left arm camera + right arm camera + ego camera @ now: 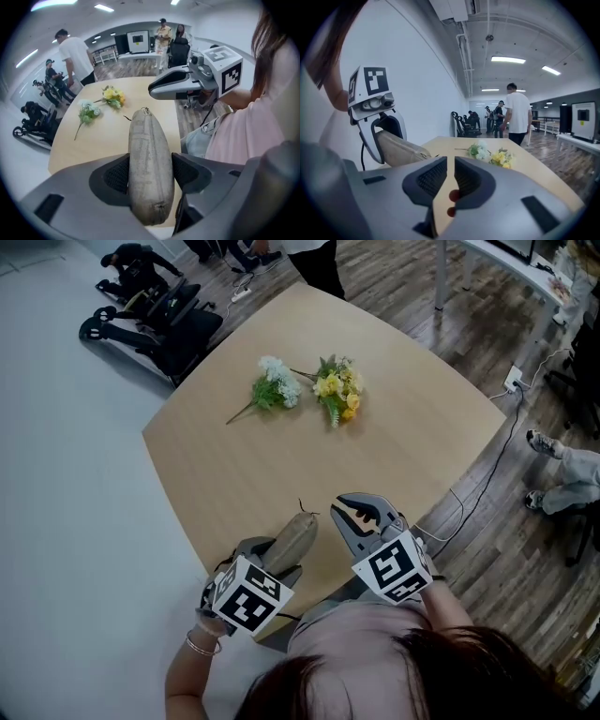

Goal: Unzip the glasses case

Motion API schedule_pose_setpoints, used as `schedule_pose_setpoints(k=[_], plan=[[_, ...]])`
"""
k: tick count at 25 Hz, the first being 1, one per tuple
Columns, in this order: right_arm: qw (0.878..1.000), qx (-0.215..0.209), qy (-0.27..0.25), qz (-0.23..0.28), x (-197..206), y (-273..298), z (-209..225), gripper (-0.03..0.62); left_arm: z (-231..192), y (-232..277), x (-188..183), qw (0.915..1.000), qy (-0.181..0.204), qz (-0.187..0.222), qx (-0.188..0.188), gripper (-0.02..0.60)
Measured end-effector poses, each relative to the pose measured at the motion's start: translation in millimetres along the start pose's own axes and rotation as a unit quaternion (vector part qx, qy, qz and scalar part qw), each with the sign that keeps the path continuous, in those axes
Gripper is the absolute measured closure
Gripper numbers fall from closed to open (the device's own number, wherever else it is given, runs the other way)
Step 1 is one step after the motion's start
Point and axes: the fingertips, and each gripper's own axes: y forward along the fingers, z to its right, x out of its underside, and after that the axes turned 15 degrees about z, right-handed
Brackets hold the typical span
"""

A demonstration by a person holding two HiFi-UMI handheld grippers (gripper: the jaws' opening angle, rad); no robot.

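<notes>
A grey-beige fabric glasses case (pixel 149 164) is clamped between the pads of my left gripper (pixel 150 174), which points steeply down. The case's far end, with a small zipper pull (pixel 145 110), sticks out over the wooden table (pixel 394 456). In the head view the case (pixel 295 538) hangs near the table's front edge, with the left gripper (pixel 278 561) around it. My right gripper (pixel 349 512) is just to the right of the case, apart from it. In the right gripper view its jaws (pixel 450 176) stand a narrow gap apart with nothing between them, and the case (pixel 401 147) lies to the left.
A white flower sprig (pixel 277 385) and a yellow one (pixel 339 388) lie at the table's far side. Black wheeled gear (pixel 150 306) sits on the floor beyond the far left corner. A cable (pixel 487 474) runs over the wood floor at the right. People stand behind the table.
</notes>
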Motion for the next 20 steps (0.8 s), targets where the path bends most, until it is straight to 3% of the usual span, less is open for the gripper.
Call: schedule_pose_setpoints(k=[7, 14, 20], plan=[[0.999, -0.026, -0.034, -0.016, 10, 5, -13, 0.545, -8, -4, 4, 0.9965, 0.066, -0.050, -0.004, 0.308], [0.994, -0.058, -0.085, -0.032, 23, 12, -32, 0.532, -18, -9, 12, 0.9853, 0.136, -0.103, -0.020, 0.308], [0.990, -0.082, -0.109, -0.039, 30, 16, -43, 0.518, -21, -10, 11, 0.9799, 0.161, -0.114, -0.026, 0.308]])
